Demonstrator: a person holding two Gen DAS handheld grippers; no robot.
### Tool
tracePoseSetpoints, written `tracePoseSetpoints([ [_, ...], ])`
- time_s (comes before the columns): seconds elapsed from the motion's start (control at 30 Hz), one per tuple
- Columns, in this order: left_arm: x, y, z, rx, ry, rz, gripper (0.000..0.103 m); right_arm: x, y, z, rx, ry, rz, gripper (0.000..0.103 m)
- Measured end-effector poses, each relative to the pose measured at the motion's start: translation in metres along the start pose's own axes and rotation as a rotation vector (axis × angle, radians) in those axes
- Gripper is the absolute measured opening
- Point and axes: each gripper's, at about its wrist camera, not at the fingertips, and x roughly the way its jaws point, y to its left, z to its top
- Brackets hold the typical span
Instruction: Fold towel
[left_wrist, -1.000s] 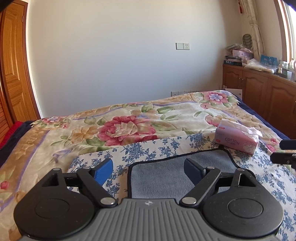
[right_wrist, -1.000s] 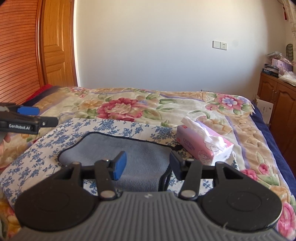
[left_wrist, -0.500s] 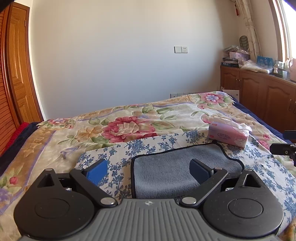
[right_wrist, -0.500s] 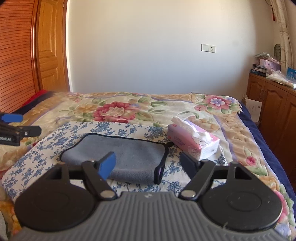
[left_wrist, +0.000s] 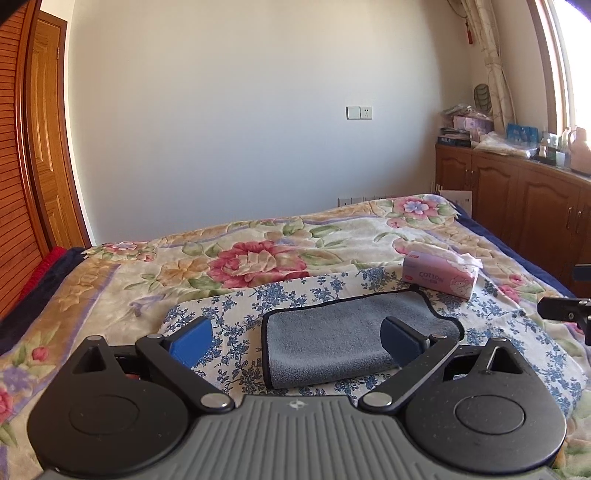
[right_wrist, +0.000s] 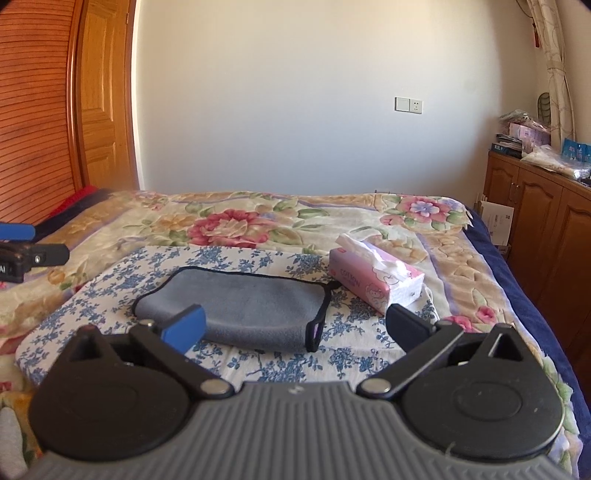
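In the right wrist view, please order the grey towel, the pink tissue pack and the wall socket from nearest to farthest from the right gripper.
1. Grey towel: just ahead of the right gripper, slightly left.
2. Pink tissue pack: beyond, to the right.
3. Wall socket: on the far wall.

The right claw (left_wrist: 569, 295) is cut off by the frame edge; the countertop clutter (left_wrist: 517, 138) is too small to identify.

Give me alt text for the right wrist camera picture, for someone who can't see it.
An open right hand-held gripper hovers before a folded grey towel with black trim on a blue-and-white floral cloth spread over a flowered bed. A pink tissue pack lies just right of the towel.
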Motion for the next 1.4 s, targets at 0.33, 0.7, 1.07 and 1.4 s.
tracePoseSetpoints([
  [0.33, -0.027, -0.003, -0.011, -0.016, 0.005, -0.007, 0.103, -0.023, 0.010, -0.009, -0.002, -0.005, 0.008, 0.103],
  [0.7, -0.048, -0.007, -0.033, -0.022, 0.026, 0.002, 0.103, -0.042, 0.020, -0.016, 0.011, -0.017, 0.016, 0.103],
  [1.07, -0.063, -0.008, -0.046, -0.028, 0.042, 0.009, 0.103, -0.055, 0.028, -0.023, 0.020, -0.023, 0.022, 0.103],
  [1.4, -0.077, -0.008, -0.068, -0.040, 0.060, 0.037, 0.103, -0.067, 0.039, -0.034, 0.015, -0.015, 0.034, 0.103],
])
